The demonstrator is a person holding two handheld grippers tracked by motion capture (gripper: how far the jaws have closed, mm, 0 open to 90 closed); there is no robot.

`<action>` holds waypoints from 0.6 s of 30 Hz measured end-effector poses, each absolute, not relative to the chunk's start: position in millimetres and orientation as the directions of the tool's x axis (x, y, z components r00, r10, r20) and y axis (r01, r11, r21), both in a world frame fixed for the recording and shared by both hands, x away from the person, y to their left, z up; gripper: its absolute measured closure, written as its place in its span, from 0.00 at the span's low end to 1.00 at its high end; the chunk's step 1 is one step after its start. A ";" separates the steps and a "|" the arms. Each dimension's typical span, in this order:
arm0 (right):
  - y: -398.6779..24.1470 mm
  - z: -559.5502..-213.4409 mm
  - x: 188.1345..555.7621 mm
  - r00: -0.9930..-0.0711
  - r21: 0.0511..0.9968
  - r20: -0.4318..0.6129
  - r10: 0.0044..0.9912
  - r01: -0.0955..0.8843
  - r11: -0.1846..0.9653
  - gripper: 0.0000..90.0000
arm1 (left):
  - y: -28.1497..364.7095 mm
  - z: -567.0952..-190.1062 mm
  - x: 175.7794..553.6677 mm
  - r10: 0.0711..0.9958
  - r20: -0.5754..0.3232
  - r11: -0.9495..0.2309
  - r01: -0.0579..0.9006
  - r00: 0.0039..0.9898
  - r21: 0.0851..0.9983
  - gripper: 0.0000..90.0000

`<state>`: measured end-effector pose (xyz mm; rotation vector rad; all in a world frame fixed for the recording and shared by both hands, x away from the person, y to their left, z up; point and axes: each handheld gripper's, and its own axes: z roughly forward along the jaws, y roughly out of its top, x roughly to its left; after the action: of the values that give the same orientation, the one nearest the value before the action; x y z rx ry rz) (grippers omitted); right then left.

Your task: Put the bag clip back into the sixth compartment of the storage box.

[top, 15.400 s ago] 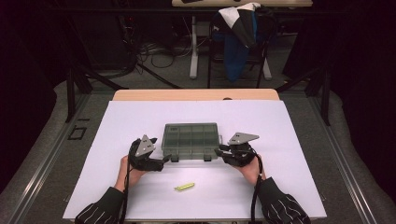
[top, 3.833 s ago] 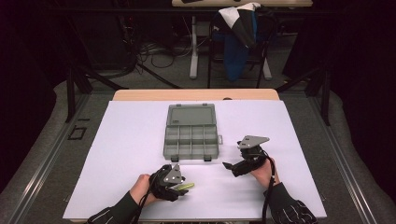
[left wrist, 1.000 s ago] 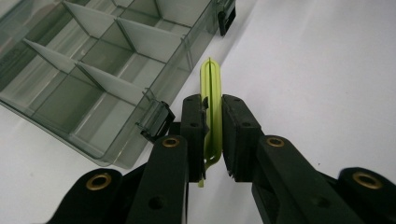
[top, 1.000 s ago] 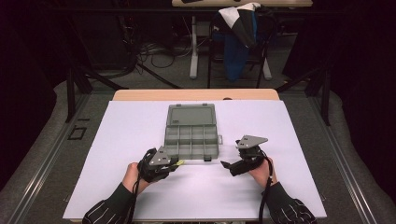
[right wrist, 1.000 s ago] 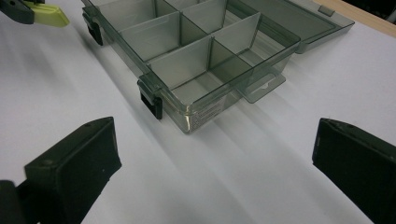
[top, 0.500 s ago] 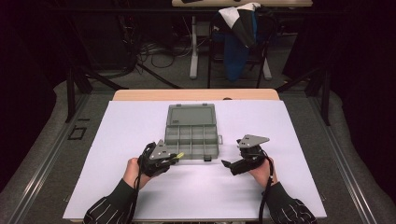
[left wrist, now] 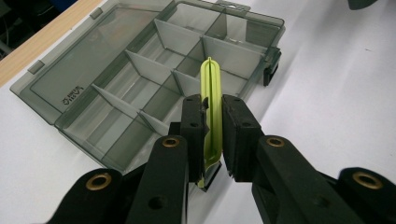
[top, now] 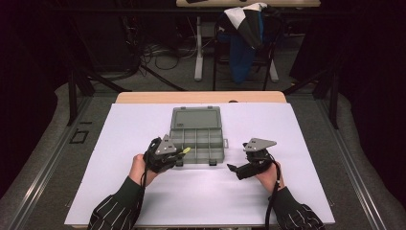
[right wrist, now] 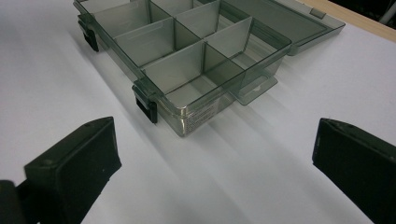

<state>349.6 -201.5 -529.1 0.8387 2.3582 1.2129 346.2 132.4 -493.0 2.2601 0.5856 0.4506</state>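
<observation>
Between the left claw's [left wrist: 214, 135] pads a thin yellow-green plastic clip [left wrist: 211, 100] is pinched edge-on, tip poking forward past the jaws, likely so it can drop narrow-side into a slot. Just ahead and below sits the open grey compartment box [left wrist: 116, 100], lid [top: 195, 117] folded flat behind, dividers up, cells look empty. Clip hangs near the box's front edge, not inside yet. Well off to the side, the right claw [top: 238, 169] rests on the white table [top: 119, 129], jaws spread wide, holding nothing, probably waiting.
</observation>
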 end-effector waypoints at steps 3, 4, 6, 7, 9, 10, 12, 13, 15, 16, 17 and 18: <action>-202.2 -529.3 350.2 -0.759 0.825 -0.035 0.651 0.346 0.447 0.00 | 131.8 -492.8 350.2 0.540 0.137 -0.616 0.279 0.830 0.737 0.88; -202.3 -529.3 350.5 -0.758 0.823 -0.034 0.651 0.348 0.448 0.00 | 131.7 -492.7 351.0 0.545 0.136 -0.613 0.282 0.828 0.738 0.88; -202.5 -529.7 350.7 -0.757 0.825 -0.034 0.652 0.347 0.446 0.00 | 131.9 -492.3 353.7 0.549 0.136 -0.610 0.284 0.825 0.739 0.88; -202.5 -529.8 350.8 -0.757 0.825 -0.034 0.652 0.347 0.447 0.00 | 131.9 -492.1 354.7 0.554 0.131 -0.604 0.289 0.822 0.743 0.88; -202.3 -530.0 350.9 -0.756 0.823 -0.035 0.654 0.350 0.448 0.00 | 131.8 -491.2 356.0 0.561 0.128 -0.598 0.294 0.818 0.745 0.88; -202.2 -529.9 351.1 -0.758 0.820 -0.035 0.652 0.351 0.453 0.00 | 131.8 -490.8 356.8 0.563 0.126 -0.596 0.295 0.817 0.747 0.88; -201.7 -530.2 351.1 -0.757 0.821 -0.038 0.652 0.348 0.453 0.00 | 131.4 -489.5 358.9 0.573 0.122 -0.588 0.304 0.810 0.750 0.88; -201.5 -530.2 351.2 -0.758 0.821 -0.038 0.652 0.348 0.453 0.00 | 131.0 -488.7 360.3 0.582 0.120 -0.581 0.307 0.805 0.754 0.88; -201.5 -530.1 351.1 -0.757 0.821 -0.037 0.652 0.349 0.451 0.00 | 130.4 -487.1 362.5 0.590 0.116 -0.574 0.315 0.799 0.756 0.88; -201.6 -530.1 351.1 -0.756 0.821 -0.037 0.653 0.349 0.451 0.00 | 130.1 -486.7 363.2 0.593 0.116 -0.572 0.316 0.796 0.757 0.88; -201.8 -529.9 351.2 -0.757 0.821 -0.035 0.652 0.350 0.451 0.00 | 129.5 -486.3 364.3 0.598 0.113 -0.567 0.320 0.793 0.759 0.88; -202.2 -529.6 351.3 -0.758 0.818 -0.037 0.652 0.352 0.456 0.00 | 129.1 -486.1 365.0 0.600 0.112 -0.565 0.321 0.792 0.760 0.88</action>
<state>351.3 -202.2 -529.6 0.8516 2.3648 1.2079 365.0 129.1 -486.1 2.2077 0.6786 0.4657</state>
